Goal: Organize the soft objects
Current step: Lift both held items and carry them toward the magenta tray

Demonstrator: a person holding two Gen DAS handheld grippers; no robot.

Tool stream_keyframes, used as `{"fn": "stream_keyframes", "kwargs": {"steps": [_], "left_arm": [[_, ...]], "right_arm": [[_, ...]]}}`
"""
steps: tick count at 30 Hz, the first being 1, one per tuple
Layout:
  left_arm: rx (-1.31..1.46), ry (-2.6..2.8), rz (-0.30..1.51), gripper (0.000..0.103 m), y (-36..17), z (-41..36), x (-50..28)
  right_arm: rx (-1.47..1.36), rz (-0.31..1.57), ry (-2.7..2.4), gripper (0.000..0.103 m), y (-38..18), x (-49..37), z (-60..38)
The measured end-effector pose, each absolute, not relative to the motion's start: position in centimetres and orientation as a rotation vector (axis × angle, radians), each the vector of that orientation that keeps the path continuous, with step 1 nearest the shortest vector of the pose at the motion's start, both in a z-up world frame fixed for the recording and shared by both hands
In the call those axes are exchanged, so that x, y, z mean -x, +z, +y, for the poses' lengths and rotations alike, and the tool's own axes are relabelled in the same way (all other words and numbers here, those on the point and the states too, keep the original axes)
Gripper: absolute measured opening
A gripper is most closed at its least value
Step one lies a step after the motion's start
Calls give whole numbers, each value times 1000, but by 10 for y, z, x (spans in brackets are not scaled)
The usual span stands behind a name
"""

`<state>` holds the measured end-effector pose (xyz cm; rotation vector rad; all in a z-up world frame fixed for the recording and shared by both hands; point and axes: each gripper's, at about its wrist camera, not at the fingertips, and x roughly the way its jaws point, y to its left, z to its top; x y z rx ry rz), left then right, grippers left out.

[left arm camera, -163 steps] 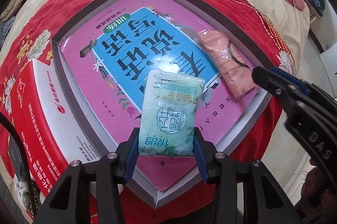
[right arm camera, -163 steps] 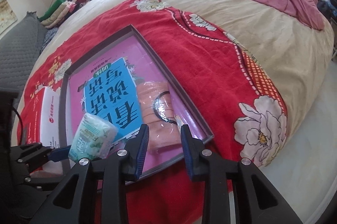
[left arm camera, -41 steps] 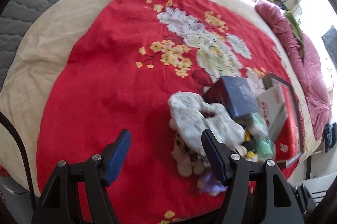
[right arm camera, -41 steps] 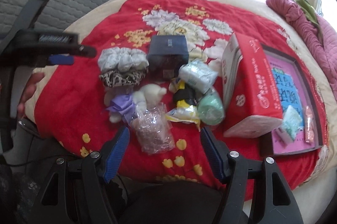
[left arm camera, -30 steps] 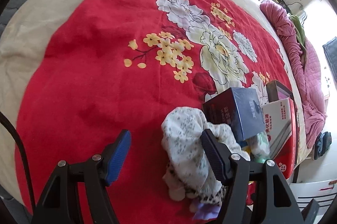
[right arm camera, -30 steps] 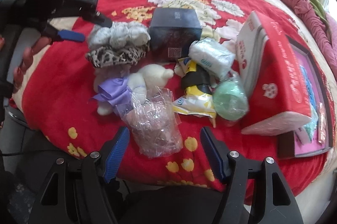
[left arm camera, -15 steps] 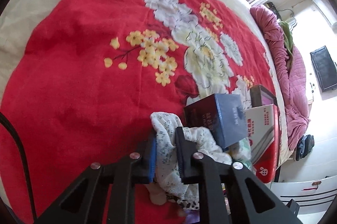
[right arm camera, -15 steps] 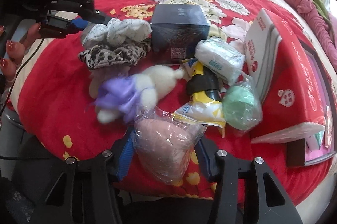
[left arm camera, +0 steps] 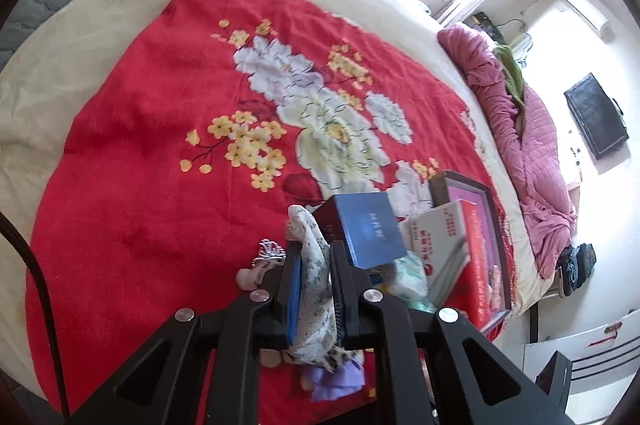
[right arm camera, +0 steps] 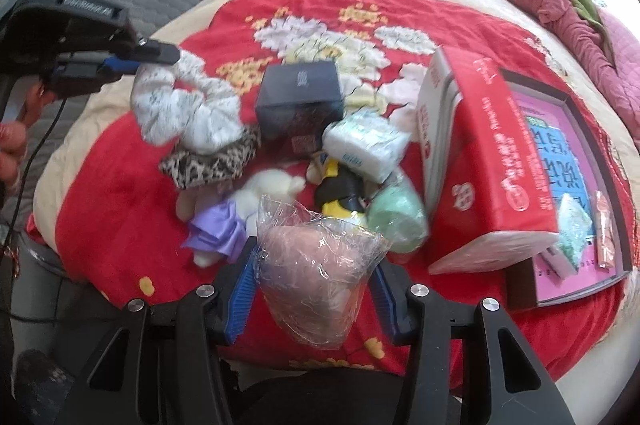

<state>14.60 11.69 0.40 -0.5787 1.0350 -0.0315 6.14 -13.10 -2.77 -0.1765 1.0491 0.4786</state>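
Note:
My left gripper is shut on a white floral scrunchie and holds it above the red blanket. In the right wrist view that left gripper carries the scrunchie above a leopard-print scrunchie. My right gripper is shut on a pink soft thing in a clear plastic bag, raised off the blanket. Behind it lie a white plush toy with a purple bow, a green ball in plastic, a tissue pack and a yellow-and-black item.
A dark box stands in the middle of the pile. A red-and-white carton leans beside a dark-framed tray holding a pink book and two small packets. A person's hand shows at the left edge. A pink quilt lies beyond.
Both grippers closed from wide open, the left on the white scrunchie, the right on the bagged pink thing. Both have since risen, lifting the scrunchie off the leopard one.

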Motion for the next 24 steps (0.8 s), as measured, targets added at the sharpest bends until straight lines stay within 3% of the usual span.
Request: {"fn": "stream_keyframes", "kwargs": {"steps": [9, 24], "left_arm": [[493, -56, 1003, 12, 36, 93, -138], [485, -34, 1113, 13, -25, 91, -149]], "right_arm": [[120, 986, 469, 52, -2, -57, -144], [92, 995, 460, 52, -1, -58, -149]]}}
